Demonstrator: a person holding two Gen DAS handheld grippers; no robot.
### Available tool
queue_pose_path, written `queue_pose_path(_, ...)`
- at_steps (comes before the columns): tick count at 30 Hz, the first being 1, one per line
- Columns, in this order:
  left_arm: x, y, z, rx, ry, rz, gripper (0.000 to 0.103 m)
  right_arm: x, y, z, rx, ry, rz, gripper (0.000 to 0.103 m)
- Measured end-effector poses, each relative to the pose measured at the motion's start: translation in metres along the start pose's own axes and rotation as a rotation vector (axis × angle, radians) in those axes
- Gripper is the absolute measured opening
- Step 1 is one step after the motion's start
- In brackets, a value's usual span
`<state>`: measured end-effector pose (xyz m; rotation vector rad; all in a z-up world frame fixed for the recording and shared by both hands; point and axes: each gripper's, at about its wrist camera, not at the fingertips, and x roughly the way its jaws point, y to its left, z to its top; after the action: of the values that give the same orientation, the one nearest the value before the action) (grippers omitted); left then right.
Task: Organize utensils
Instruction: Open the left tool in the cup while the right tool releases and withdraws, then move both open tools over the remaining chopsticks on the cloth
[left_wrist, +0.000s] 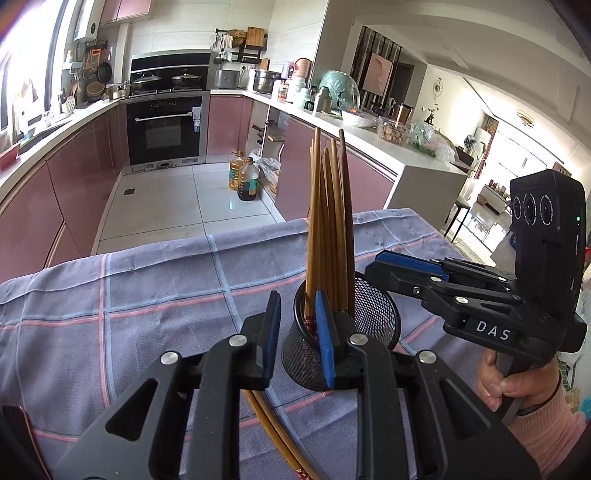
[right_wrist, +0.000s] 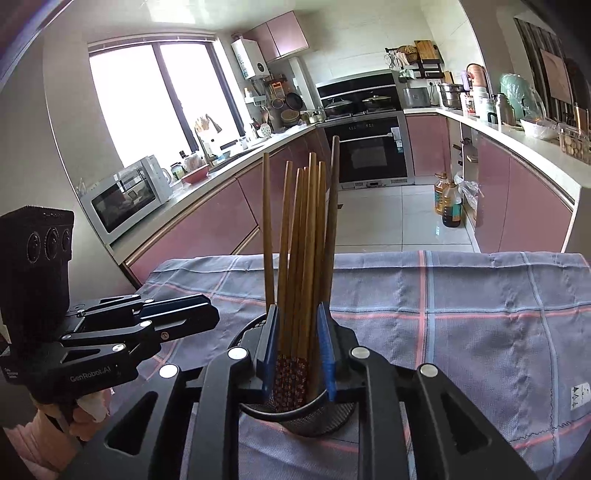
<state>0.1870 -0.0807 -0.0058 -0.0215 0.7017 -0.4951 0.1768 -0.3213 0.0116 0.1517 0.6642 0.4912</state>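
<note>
Checked cloth in grey-blue with pink and pale blue lines covers the table and fills the lower half of both views; behind it runs a kitchen of pink cabinets with a black oven set into them.

On the cloth stands a black mesh holder, upright, with a bundle of brown wooden chopsticks rising out of it, fanned a little at the top. Their patterned red ends sit down inside the cup, as the right wrist view shows. One more pair of chopsticks lies flat on the cloth just in front of the holder, running under the left gripper toward the near edge.

Left gripper is partly open, its blue pads a little apart. The left pad hangs outside the holder and the right pad overlaps the near rim; nothing is clamped between them.

Right gripper is likewise partly open, pointing down over the cup's mouth. Its two blue pads flank the lower part of the standing bundle; whether they press on the sticks cannot be told. A hand in a pink sleeve grips its handle in the left wrist view.
</note>
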Motion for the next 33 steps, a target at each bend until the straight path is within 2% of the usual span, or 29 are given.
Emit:
queue_pose_path(2,-0.012,0.002,-0.007,0.002,-0.023,0.009,0.027,-0.009,0.006,-0.002,-0.014,-0.017,0.021,0.029)
queue_pose_path(7,-0.033,0.012,-0.033,-0.004,-0.044,0.037,0.036,-0.03,0.028,-0.017,-0.068,-0.033,0.089,0.037)
queue_pose_path(9,-0.038,0.017,-0.046,-0.019,-0.038,0.057,0.042,-0.033,0.037,-0.027,-0.083,-0.024,0.119,0.041)
queue_pose_path(11,-0.041,0.023,-0.06,-0.033,-0.026,0.07,0.042,-0.03,0.044,-0.038,-0.096,0.007,0.144,0.043)
queue_pose_path(14,-0.041,0.029,-0.076,-0.054,-0.008,0.102,0.047,-0.015,0.055,-0.056,-0.111,0.066,0.14,0.047)
queue_pose_path(16,-0.041,0.031,-0.088,-0.054,-0.005,0.155,0.053,-0.001,0.059,-0.068,-0.104,0.117,0.141,0.047)
queue_pose_path(20,-0.036,0.036,-0.109,-0.063,0.029,0.206,0.057,0.022,0.065,-0.089,-0.111,0.191,0.113,0.047)
queue_pose_path(24,-0.038,0.041,-0.122,-0.082,0.046,0.225,0.067,0.035,0.069,-0.102,-0.127,0.232,0.076,0.047)
queue_pose_path(33,-0.036,0.039,-0.137,-0.083,0.077,0.241,0.067,0.046,0.071,-0.114,-0.145,0.27,0.016,0.046)
